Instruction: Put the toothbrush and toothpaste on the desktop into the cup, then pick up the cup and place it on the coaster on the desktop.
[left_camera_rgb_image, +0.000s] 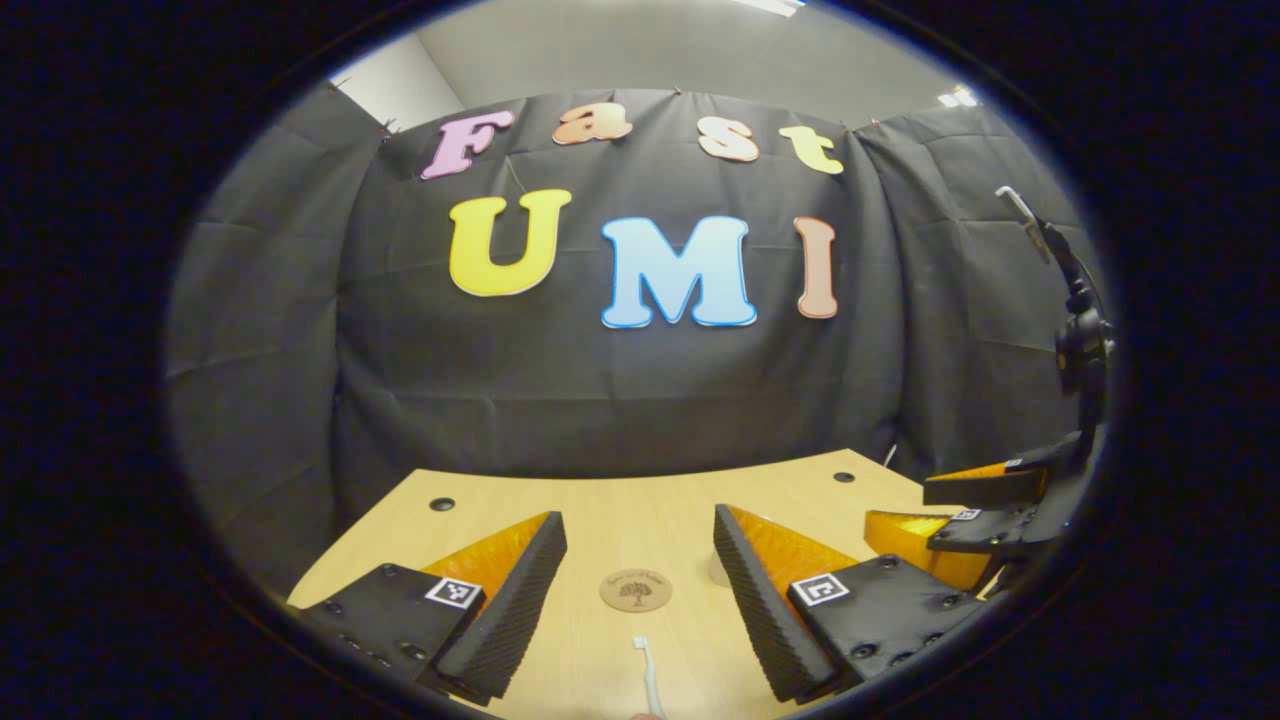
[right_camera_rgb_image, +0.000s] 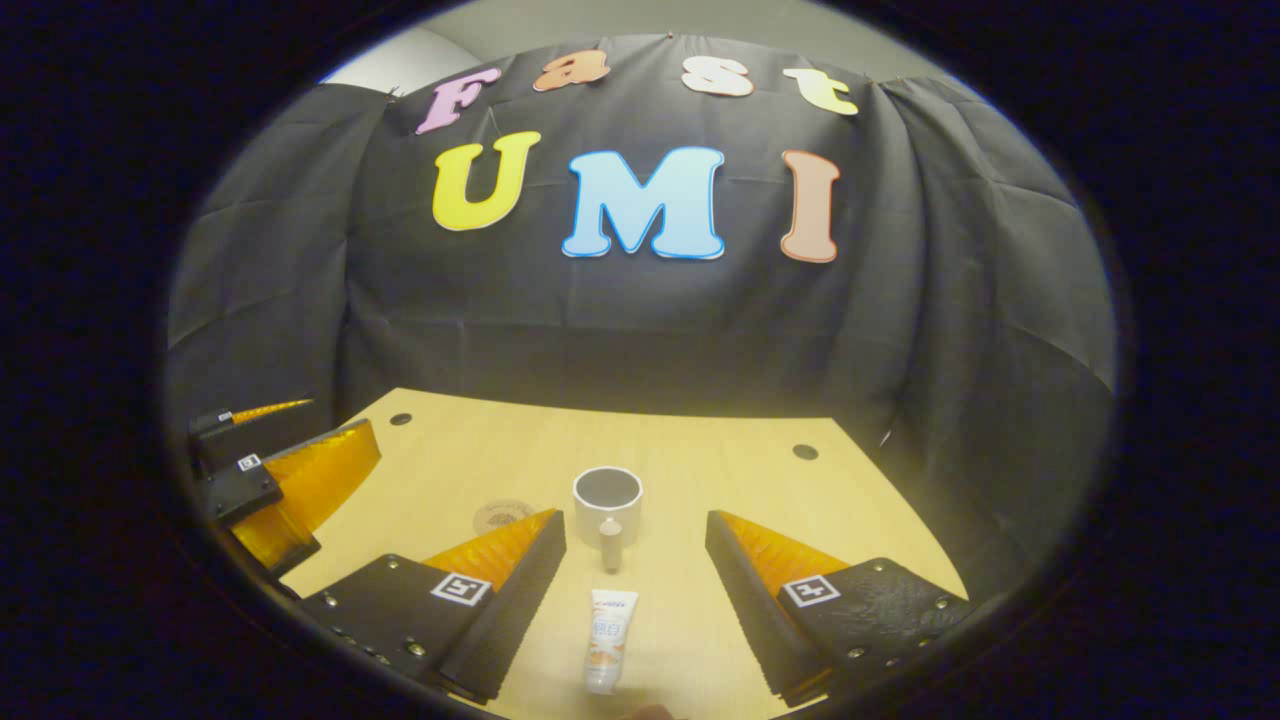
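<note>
- Left gripper (left_camera_rgb_image: 640, 575): jaws apart, gripping nothing; the white toothbrush (left_camera_rgb_image: 648, 672) lies on the wooden desktop (left_camera_rgb_image: 640, 510) between them, the round coaster (left_camera_rgb_image: 636, 590) just beyond.
- Right gripper (right_camera_rgb_image: 636, 570): jaws apart and empty; the toothpaste tube (right_camera_rgb_image: 608, 640) lies between them, the white cup (right_camera_rgb_image: 607, 503) upright just beyond.

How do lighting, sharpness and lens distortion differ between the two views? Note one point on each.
Left gripper view: even light, sharp; the desk's far edge bows from the fisheye, and the coaster reads clearly. Right gripper view: dimmer, yellower, hazier; the cup and toothpaste look soft, and the coaster is faint.
</note>
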